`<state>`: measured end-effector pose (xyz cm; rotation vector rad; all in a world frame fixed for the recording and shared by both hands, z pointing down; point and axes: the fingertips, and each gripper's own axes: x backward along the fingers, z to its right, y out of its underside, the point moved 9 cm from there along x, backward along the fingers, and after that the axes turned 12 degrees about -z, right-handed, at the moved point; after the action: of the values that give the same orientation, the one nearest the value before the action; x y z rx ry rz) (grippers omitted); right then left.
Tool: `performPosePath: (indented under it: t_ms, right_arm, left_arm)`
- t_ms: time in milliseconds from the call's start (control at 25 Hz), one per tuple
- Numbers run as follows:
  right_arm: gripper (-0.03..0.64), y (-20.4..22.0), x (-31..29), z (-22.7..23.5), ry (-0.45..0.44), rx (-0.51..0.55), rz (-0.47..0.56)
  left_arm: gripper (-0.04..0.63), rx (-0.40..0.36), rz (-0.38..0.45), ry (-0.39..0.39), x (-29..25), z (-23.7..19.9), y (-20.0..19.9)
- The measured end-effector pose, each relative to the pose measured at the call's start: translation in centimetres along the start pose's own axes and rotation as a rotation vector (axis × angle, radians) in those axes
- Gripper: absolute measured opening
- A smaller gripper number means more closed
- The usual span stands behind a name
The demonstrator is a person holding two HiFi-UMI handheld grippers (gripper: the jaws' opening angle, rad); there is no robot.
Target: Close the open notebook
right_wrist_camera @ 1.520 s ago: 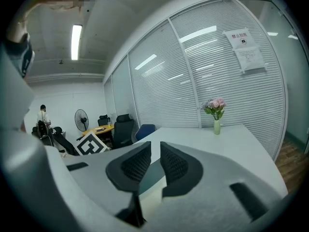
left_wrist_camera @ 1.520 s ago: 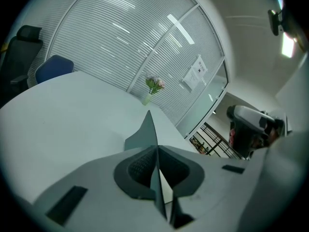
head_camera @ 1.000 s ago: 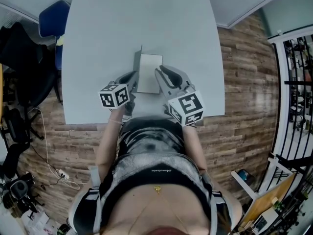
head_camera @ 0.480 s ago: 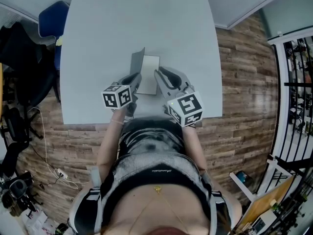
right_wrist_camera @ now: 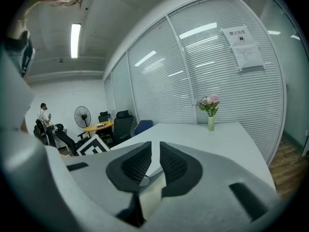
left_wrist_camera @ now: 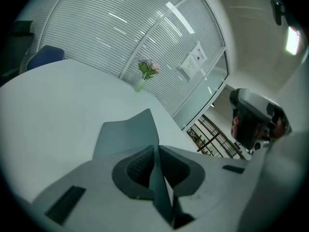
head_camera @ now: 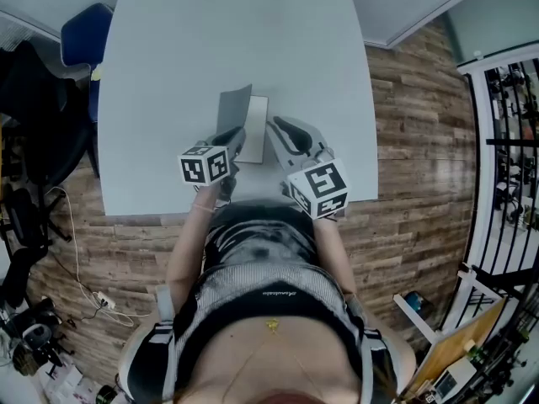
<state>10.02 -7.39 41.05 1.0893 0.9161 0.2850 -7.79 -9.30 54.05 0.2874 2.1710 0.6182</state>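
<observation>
The notebook (head_camera: 256, 130) lies near the front edge of the grey table (head_camera: 202, 40), straight ahead of the person. Its grey cover (head_camera: 233, 108) is lifted off the white page and tilts up over the left side, not yet down on the page.

The left gripper (head_camera: 238, 134) reaches in from the near left, angled downward, its marker cube toward the person's body. In the left gripper view its jaws are clamped on the cover's edge – the thin grey sheet runs straight between the two ribbed pads (left_wrist_camera: 140, 164).

The right gripper (head_camera: 274, 125) lies alongside, closer to level, its tip just beside the notebook's right edge. In the right gripper view its jaws stand a narrow gap apart with nothing pinched between them – the cream page shows below the gap.

Both forearms extend forward from the torso, elbows tucked in. A small vase of flowers (right_wrist_camera: 211, 111) stands at the table's far edge.
</observation>
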Motion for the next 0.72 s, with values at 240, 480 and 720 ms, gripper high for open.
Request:
performPosePath:
  t_ms: [240, 480, 720]
  right_arm:
    - [0.055, 0.4, 0.4, 0.4, 0.017, -0.007, -0.007]
    - [0.055, 0.8, 0.7, 0.9, 0.024, -0.015, -0.015]
    - [0.055, 1.1, 1.0, 1.1, 0.029, -0.011, -0.026]
  left_arm:
    - [0.02, 0.01, -0.034, 0.013, -1.2, 0.0, 0.6]
    - [0.021, 0.007, -0.058, 0.007, -2.3, 0.3, 0.9]
    - [0.021, -0.001, -0.085, -0.007, -3.1, 0.5, 1.2]
